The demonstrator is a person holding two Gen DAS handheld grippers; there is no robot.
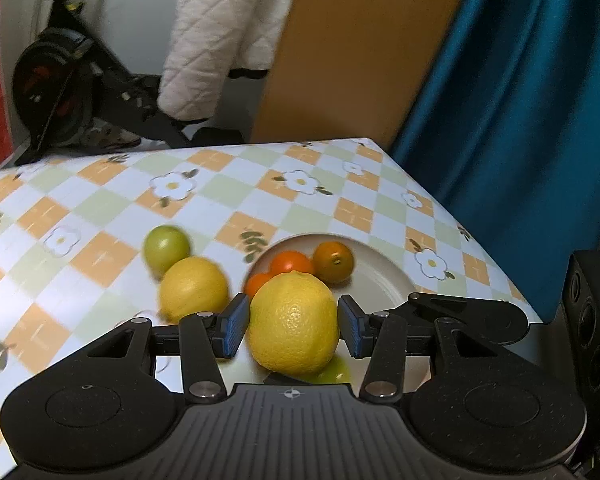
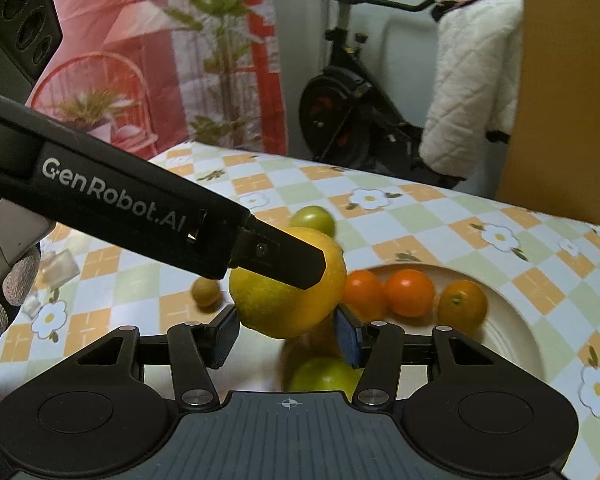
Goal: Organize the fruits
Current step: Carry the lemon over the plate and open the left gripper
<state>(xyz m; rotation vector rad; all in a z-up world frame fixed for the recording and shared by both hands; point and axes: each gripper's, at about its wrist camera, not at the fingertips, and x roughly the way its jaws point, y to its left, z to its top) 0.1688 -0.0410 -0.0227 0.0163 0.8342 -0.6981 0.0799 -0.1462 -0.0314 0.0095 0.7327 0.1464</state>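
My left fingers (image 1: 293,322) are clamped on a big lemon (image 1: 293,324) over the plate's (image 1: 380,276) near rim, three oranges (image 1: 334,261) behind it. Right fingers (image 2: 285,332) sit released around nothing. Another lemon (image 1: 193,288) and a green fruit (image 1: 166,245) wait left on the worktop (image 1: 99,208).

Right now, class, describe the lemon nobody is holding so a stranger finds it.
Find the white plate on the checked tablecloth. Just left of it in the left wrist view lies the lemon, bigger and yellower than the green fruit beside it.

Yellow lemon (image 1: 293,322); orange-green checked, flowered tablecloth (image 1: 111,216); cream plate (image 1: 384,276)
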